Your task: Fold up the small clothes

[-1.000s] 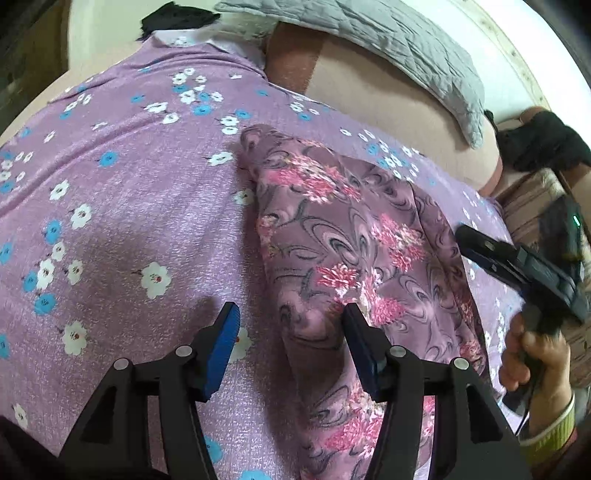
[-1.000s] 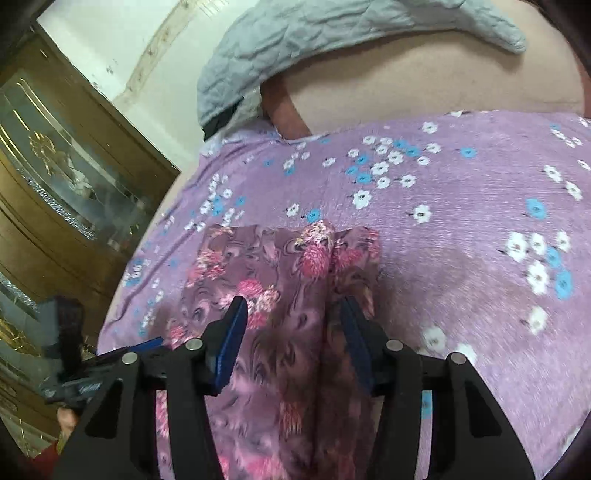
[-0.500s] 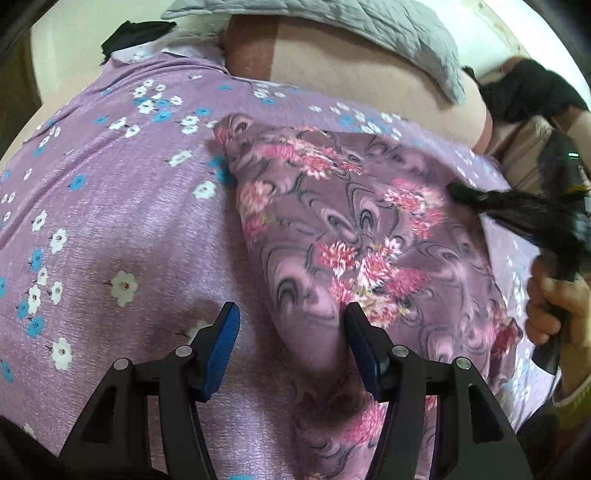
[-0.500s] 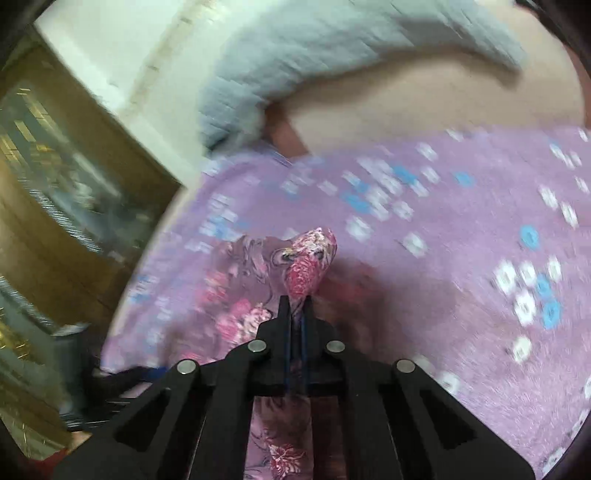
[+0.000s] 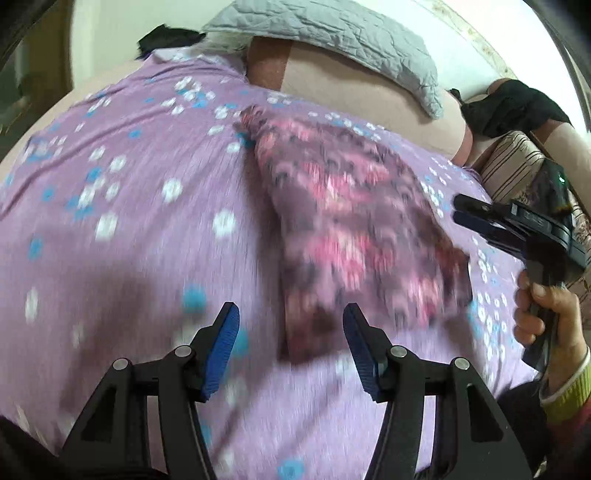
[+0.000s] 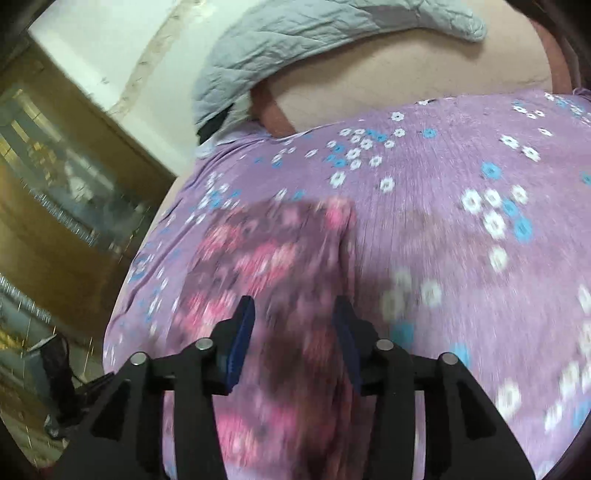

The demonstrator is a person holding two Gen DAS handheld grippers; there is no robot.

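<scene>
A small mauve garment with pink flowers [image 5: 354, 229] lies folded on the purple flowered bedsheet [image 5: 129, 221]. It also shows in the right wrist view [image 6: 266, 266]. My left gripper [image 5: 290, 328] is open and empty, just above the garment's near edge. My right gripper [image 6: 293, 321] is open over the garment, holding nothing. It also shows in the left wrist view [image 5: 476, 218] at the garment's right side, held by a hand. Both views are blurred by motion.
A grey quilted pillow [image 5: 332, 33] lies at the head of the bed over a tan bolster [image 5: 362, 88]. Black cloth [image 5: 513, 103] and a striped cushion [image 5: 517, 166] sit at the right. A wooden glass-door cabinet [image 6: 55, 192] stands left of the bed.
My right gripper was shut on the garment's edge half a second ago. It has let go and opened, and the garment now lies flatter. The left gripper stayed open and pulled back.
</scene>
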